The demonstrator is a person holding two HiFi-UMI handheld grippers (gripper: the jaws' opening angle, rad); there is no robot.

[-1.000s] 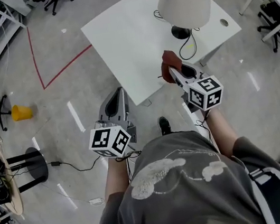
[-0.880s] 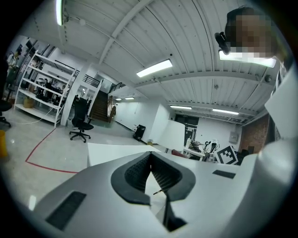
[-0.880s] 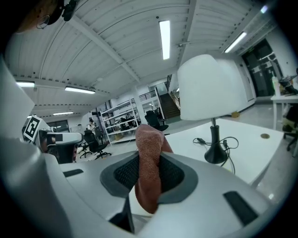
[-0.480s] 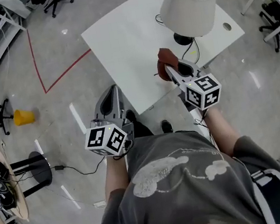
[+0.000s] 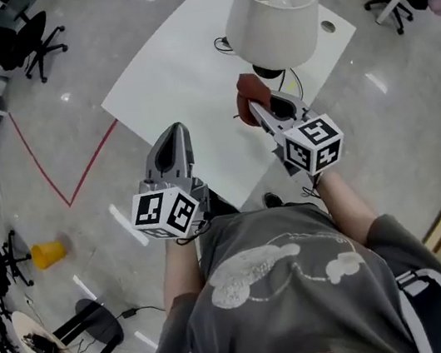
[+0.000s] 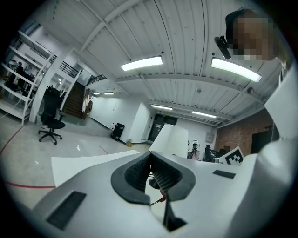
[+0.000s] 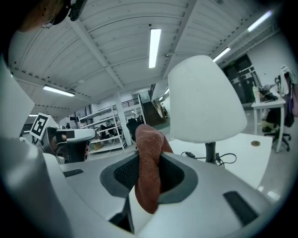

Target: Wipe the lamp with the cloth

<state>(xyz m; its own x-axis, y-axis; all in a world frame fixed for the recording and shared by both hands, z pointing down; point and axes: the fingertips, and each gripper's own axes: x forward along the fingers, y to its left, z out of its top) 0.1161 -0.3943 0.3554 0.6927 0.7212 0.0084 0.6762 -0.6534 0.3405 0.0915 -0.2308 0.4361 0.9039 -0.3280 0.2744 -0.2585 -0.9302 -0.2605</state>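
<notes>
A table lamp with a white shade [image 5: 272, 12] and a black base stands on the white table [image 5: 178, 77]; its shade [image 7: 205, 100] fills the right of the right gripper view. My right gripper [image 5: 255, 110] is shut on a reddish-brown cloth [image 5: 247, 97], held just in front of the lamp's base. The cloth [image 7: 150, 169] hangs bunched between its jaws. My left gripper [image 5: 174, 141] is shut with nothing in it, over the table's near edge, left of the lamp. The lamp shade [image 6: 170, 139] shows beyond its jaws.
A black cable [image 5: 223, 44] runs from the lamp across the table. A round hole [image 5: 328, 26] is in the table's far right corner. Office chairs [image 5: 27, 36], shelving and a yellow object [image 5: 47, 254] stand on the floor around. Red tape lines [image 5: 77, 175] mark the floor.
Both grippers have moved forward toward the table. The left gripper now reaches over the table's edge; the right, with the cloth, is closer to the lamp's base.
</notes>
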